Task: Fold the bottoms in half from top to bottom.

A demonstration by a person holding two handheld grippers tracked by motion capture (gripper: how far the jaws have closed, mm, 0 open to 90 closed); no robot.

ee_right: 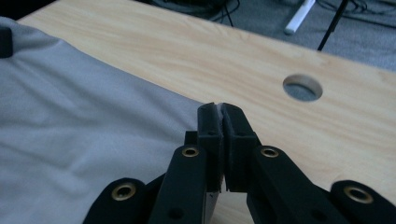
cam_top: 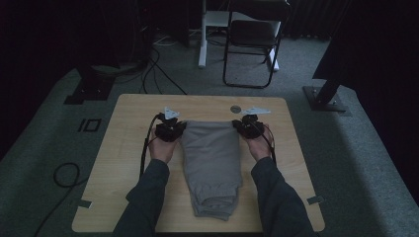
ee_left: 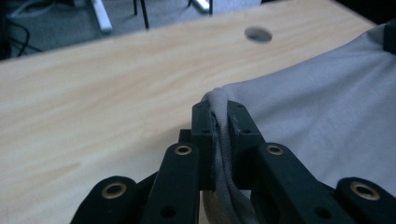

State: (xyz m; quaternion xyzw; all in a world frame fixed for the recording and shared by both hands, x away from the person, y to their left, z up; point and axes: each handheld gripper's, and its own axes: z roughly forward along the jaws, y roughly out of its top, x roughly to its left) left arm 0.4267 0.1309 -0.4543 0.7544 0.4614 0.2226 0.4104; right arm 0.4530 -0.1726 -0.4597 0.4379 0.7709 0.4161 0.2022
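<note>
Trousers [cam_top: 211,163] hang by thin corner folds: left claw [ee_left: 221,128] and right claw [ee_right: 222,133] both pinch cloth, which may slip out over the counter [cam_top: 128,148].

Grey trousers [cam_top: 211,158], plain, no print; look lighter grey in the left gripper view [ee_left: 322,112] and the right gripper view [ee_right: 79,121]. Table [cam_top: 133,148] pale wood with fine grain, one round hole [cam_top: 235,108] showing grey. Left gripper [ee_left: 219,121] black, brass-coloured rivets, pale grey plate on top. Right gripper [ee_right: 222,119] same: black, brass rivets, pale grey plate. Sleeves [cam_top: 148,197] dark blue-grey. Floor carpet [cam_top: 356,163] grey-green. Folding chair [cam_top: 252,39] black frame, dark seat. Cables [cam_top: 64,175] black. White post [cam_top: 202,34] behind.
</note>
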